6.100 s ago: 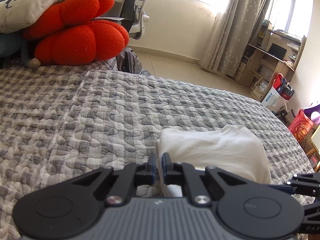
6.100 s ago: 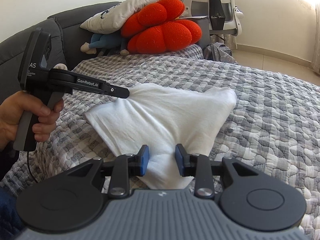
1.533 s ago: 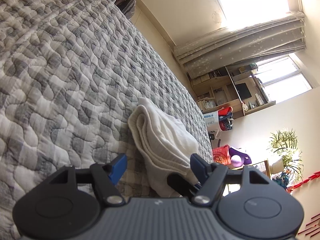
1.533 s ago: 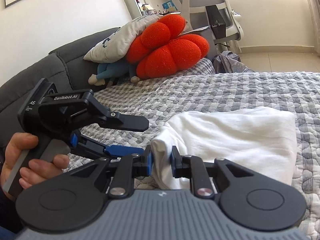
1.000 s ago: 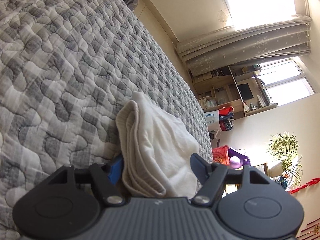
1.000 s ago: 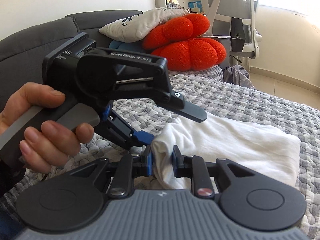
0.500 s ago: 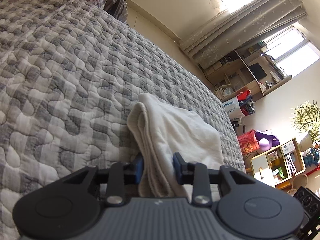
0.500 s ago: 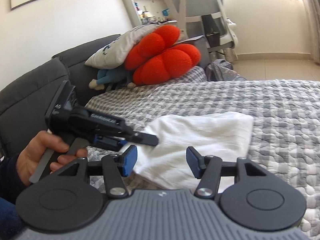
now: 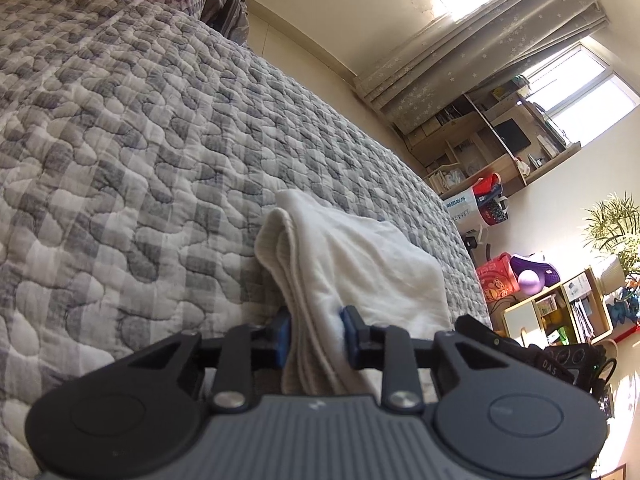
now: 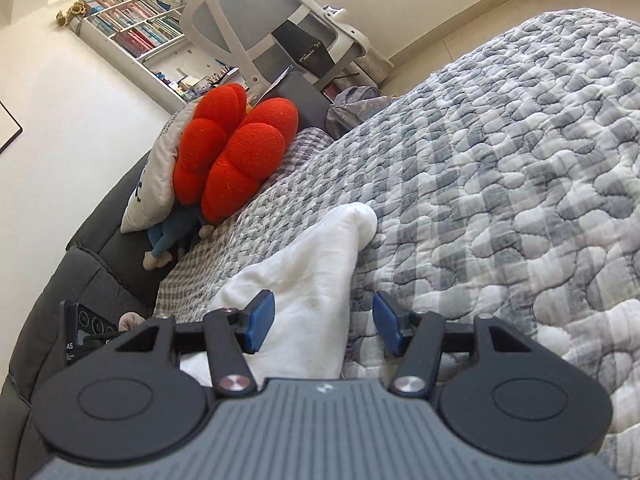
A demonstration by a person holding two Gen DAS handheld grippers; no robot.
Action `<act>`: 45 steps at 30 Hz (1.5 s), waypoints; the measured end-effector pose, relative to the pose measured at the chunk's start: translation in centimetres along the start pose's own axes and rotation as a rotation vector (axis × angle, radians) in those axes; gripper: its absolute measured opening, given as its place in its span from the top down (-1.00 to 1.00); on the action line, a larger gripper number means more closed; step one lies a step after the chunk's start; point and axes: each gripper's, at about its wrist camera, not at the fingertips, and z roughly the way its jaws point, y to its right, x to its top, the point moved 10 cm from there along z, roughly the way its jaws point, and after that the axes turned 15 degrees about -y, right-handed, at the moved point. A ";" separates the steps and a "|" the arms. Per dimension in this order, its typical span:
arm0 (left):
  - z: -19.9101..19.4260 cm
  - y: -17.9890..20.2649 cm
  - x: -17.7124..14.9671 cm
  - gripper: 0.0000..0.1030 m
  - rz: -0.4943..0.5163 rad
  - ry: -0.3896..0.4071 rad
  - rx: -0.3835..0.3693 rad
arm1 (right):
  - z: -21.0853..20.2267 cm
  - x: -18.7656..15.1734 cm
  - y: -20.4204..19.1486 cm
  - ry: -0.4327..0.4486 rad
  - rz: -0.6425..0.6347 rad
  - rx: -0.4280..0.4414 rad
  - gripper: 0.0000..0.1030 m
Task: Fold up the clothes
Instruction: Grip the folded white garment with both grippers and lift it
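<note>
My left claw (image 9: 314, 336) is closing on the stacked edge of the folded white garment (image 9: 360, 256), both blue pads pressed into the layers. I count several loose plies there; if the pinch catches only some of them, I expect the bundle to fan open when I lift. My right claw (image 10: 323, 326) stands spread, with the garment's other end between its pads but touching neither, so that end has no hold and could sag or unfold. The garment lies on the bed's grey checked quilt (image 9: 120, 140), whose puffy texture could drag a corner. The orange cushion (image 10: 232, 152) sits well clear.
</note>
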 end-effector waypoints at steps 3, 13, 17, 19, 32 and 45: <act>-0.1 -0.4 0.0 0.46 -0.008 0.001 -0.007 | 0.3 0.0 -0.1 0.001 -0.032 -0.041 0.06; -0.4 1.3 -0.3 0.61 0.085 0.032 0.111 | 0.8 0.3 -0.4 -0.011 -0.057 -0.101 0.71; -0.6 2.8 -0.4 0.63 0.162 0.059 0.212 | 0.7 0.5 -1.4 0.010 -0.109 -0.134 0.72; -0.8 3.3 -0.3 0.64 0.185 0.073 0.241 | 0.6 0.4 -2.0 0.021 -0.146 -0.152 0.72; -0.8 2.7 -0.3 0.64 0.207 0.082 0.307 | 1.9 -0.2 -1.2 -0.010 -0.144 -0.166 0.63; -2.1 4.2 -0.7 0.65 0.231 0.098 0.367 | 1.0 0.7 -3.8 0.038 -0.226 -0.232 0.73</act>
